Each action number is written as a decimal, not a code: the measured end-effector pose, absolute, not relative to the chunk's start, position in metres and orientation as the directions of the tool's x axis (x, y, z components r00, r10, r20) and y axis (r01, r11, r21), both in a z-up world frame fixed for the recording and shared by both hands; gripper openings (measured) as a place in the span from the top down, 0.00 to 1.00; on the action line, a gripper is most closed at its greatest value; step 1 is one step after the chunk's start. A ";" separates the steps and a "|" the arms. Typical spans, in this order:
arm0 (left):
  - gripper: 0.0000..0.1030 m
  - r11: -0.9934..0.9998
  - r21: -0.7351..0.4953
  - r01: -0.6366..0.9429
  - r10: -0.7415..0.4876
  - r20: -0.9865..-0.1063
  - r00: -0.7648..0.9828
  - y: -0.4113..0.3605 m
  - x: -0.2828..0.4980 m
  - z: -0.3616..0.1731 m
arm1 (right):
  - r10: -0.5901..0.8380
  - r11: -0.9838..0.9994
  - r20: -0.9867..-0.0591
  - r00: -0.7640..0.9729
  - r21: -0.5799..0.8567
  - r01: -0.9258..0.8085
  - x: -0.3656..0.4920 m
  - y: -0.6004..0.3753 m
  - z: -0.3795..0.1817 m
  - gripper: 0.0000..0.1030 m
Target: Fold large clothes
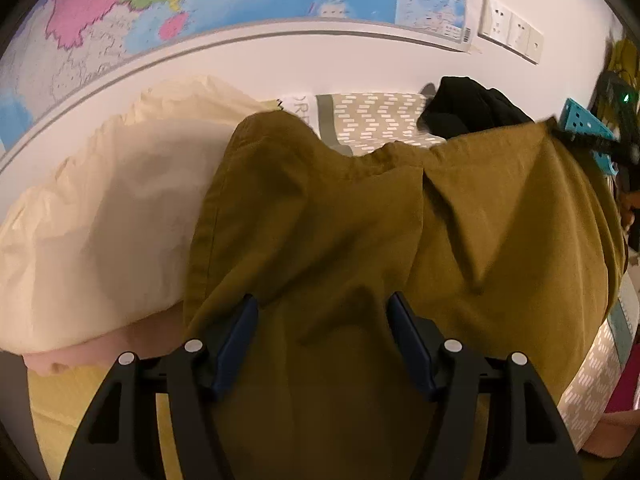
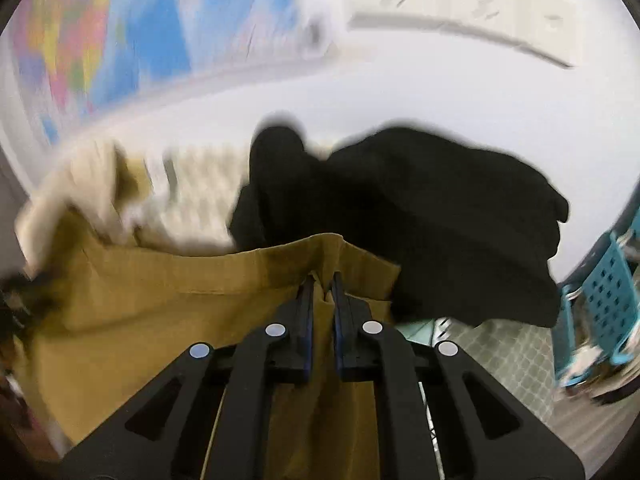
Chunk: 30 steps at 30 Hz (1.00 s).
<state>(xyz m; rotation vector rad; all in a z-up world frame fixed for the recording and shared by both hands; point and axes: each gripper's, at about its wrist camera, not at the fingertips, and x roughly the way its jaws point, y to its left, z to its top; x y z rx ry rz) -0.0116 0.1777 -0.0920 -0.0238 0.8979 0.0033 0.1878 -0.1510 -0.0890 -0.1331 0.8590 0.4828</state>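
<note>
An olive-brown garment (image 1: 340,220) lies spread over a bed and fills most of the left wrist view. My left gripper (image 1: 322,312) hovers low over it with its jaws wide apart. Cloth lies between the blue pads (image 1: 240,332), but they do not press on it. In the blurred right wrist view my right gripper (image 2: 323,284) is shut on a raised fold at the top edge of the same olive garment (image 2: 160,312), with the cloth pinched between its pads.
A crumpled black garment (image 2: 440,220) lies just behind the olive one, by the wall. Cream bedding (image 1: 100,220) bulges at the left. The patterned sheet (image 1: 380,120) shows between them. A teal perforated basket (image 2: 604,292) stands at the right. A wall map (image 1: 200,0) and sockets (image 1: 508,28) hang above.
</note>
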 end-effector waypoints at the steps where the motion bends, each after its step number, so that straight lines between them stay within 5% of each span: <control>1: 0.36 1.000 -0.022 -0.015 -0.008 -0.782 0.623 0.179 -0.012 -0.093 | 0.334 0.887 -0.772 0.541 0.062 -0.458 0.190 -0.146 -0.096 0.86; 2: 0.37 1.000 -0.024 -0.018 -0.007 -0.783 0.623 0.179 -0.013 -0.094 | 0.313 0.889 -0.789 0.529 0.046 -0.456 0.191 -0.143 -0.099 0.81; 3: 0.37 0.999 -0.027 -0.022 -0.008 -0.783 0.622 0.180 -0.013 -0.094 | 0.298 0.894 -0.795 0.529 0.037 -0.447 0.191 -0.145 -0.100 0.65; 8: 0.38 0.999 -0.039 -0.021 -0.017 -0.778 0.628 0.182 -0.021 -0.089 | 0.390 0.890 -0.705 0.593 0.123 -0.439 0.167 -0.171 -0.073 0.39; 14: 0.37 0.998 -0.039 -0.039 -0.003 -0.744 0.668 0.183 -0.041 -0.076 | 0.528 0.818 -0.616 0.584 0.184 -0.545 0.106 -0.185 -0.054 0.34; 30: 0.36 0.997 0.046 -0.061 0.075 -0.739 0.670 0.165 -0.052 -0.090 | 0.510 0.832 -0.706 0.492 0.259 -0.490 0.119 -0.174 -0.129 0.35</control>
